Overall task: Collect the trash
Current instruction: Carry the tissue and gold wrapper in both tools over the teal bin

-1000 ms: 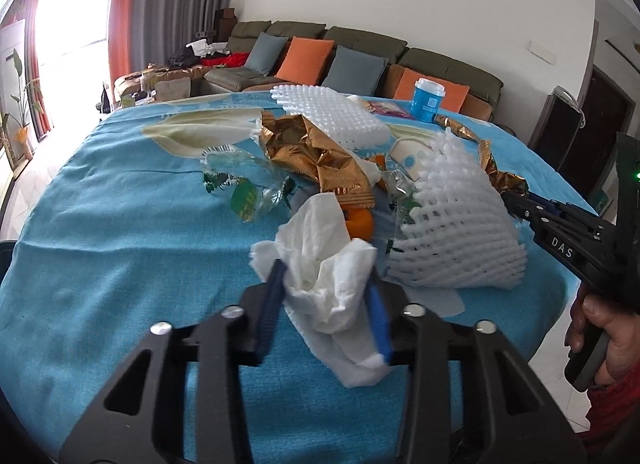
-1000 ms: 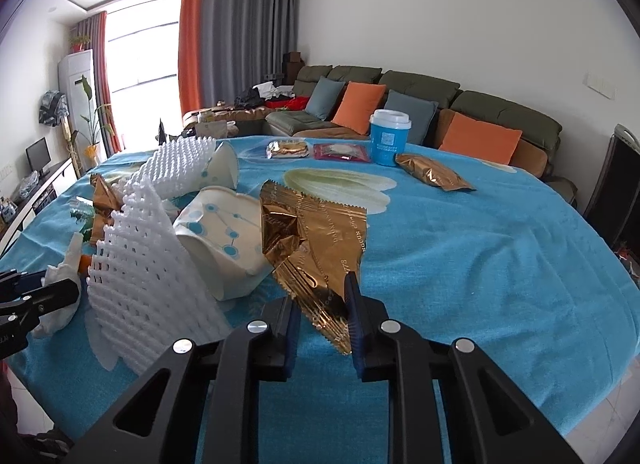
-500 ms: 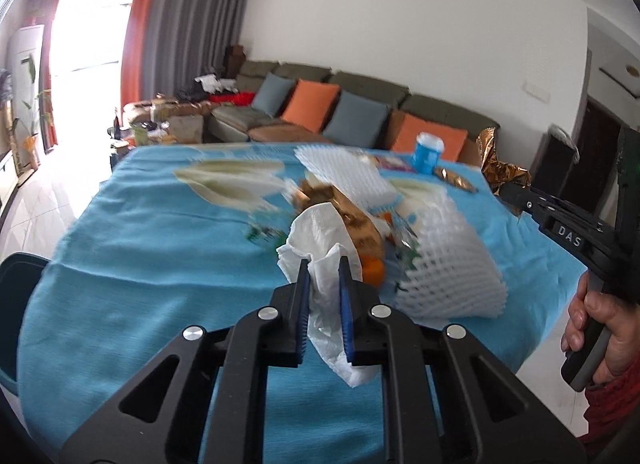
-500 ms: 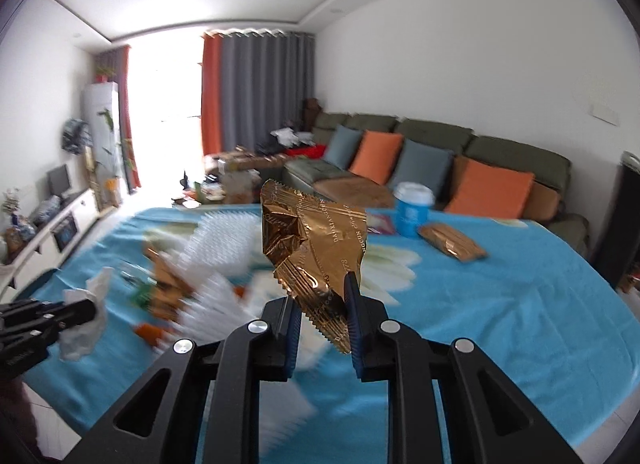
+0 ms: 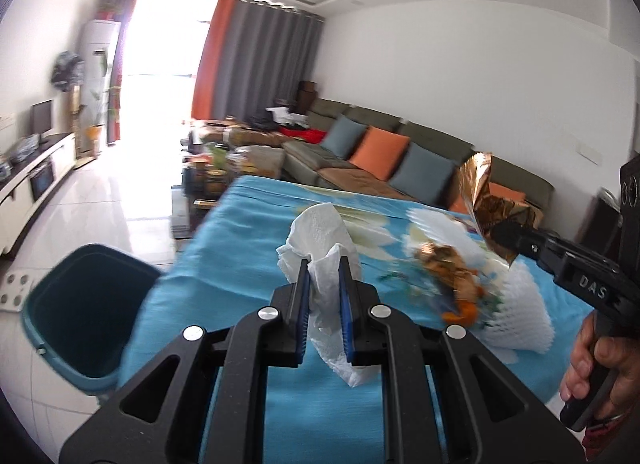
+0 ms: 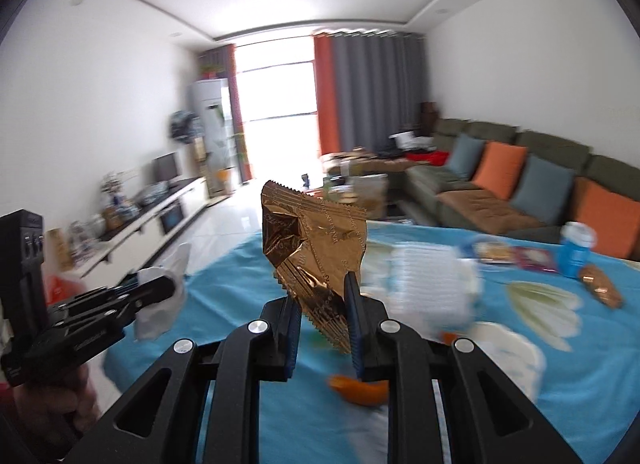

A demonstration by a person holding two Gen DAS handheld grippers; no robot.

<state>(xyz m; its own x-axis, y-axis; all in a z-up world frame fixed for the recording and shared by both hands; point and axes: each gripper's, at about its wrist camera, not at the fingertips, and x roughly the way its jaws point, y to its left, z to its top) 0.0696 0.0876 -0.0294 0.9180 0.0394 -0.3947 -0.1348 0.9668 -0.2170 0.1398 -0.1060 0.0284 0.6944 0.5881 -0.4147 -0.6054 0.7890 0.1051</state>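
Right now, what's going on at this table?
A person is clearing trash with a claw in each hand. The left claw is shut on a crumpled white tissue, and the right claw is shut on a gold foil wrapper. Both are lifted off the blue tablecloth. A teal bin stands beside the table, and more litter, including white foam netting, is on it.

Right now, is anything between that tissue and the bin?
Nothing visible. The left gripper holds the tissue above the table's corner; the bin stands open on the floor beside it, with only air between.
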